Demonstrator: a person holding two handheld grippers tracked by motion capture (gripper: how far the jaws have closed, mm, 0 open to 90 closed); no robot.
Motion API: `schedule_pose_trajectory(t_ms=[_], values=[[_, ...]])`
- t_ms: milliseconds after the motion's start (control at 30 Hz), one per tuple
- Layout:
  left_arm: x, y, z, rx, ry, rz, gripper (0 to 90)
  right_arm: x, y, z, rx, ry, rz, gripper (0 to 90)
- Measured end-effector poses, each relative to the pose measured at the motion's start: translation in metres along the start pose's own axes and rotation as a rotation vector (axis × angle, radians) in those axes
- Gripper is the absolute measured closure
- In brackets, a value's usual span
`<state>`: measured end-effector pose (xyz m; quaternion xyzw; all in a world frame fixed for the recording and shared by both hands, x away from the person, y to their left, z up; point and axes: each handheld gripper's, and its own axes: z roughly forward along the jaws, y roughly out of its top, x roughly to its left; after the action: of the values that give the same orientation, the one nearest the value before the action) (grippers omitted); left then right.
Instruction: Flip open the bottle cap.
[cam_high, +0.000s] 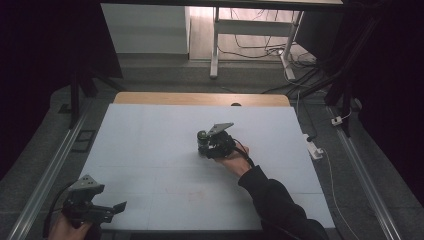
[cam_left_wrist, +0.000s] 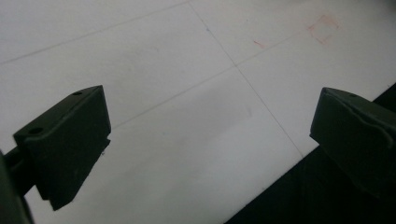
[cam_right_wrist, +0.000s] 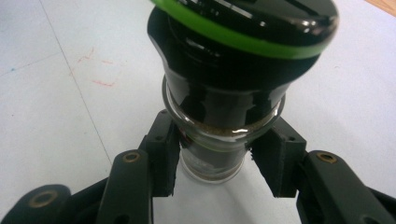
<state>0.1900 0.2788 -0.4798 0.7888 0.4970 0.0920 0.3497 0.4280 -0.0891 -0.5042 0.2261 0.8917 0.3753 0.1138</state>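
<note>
Item: glass jar with black, green-ringed lid, standing mid-worktop, clamped at the glass body by your right tongs; your left tongs, wide open and empty, at the near left corner.

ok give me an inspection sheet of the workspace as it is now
surface: white table top with thin seam lines and faint red marks
job's things: glass jar with a black, green-ringed lid, upright on the table
clutter: nothing seen
grippers: right gripper closed around the jar below its lid; left gripper open over the near left edge, holding nothing
cables: cable trails from the right gripper; more cables on the floor beyond
surroundings: white desk leg, power strip, dark room
</note>
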Motion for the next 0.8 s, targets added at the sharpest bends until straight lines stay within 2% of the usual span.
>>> schedule_pose_trajectory(t_ms=[267, 567, 800], values=[[-0.001, 0.006, 0.003, -0.015, 0.002, 0.032, 0.0, 0.0, 0.0, 0.0, 0.001, 0.001, -0.002, 52.6], [0.0, 0.015, 0.011, -0.034, -0.07, 0.076, 0.0, 0.0, 0.0, 0.0, 0.004, 0.003, -0.007, 52.6], [0.001, 0.028, 0.027, -0.033, -0.111, 0.094, 0.1, -0.001, 0.001, 0.0, 0.009, 0.005, -0.005, 52.6]])
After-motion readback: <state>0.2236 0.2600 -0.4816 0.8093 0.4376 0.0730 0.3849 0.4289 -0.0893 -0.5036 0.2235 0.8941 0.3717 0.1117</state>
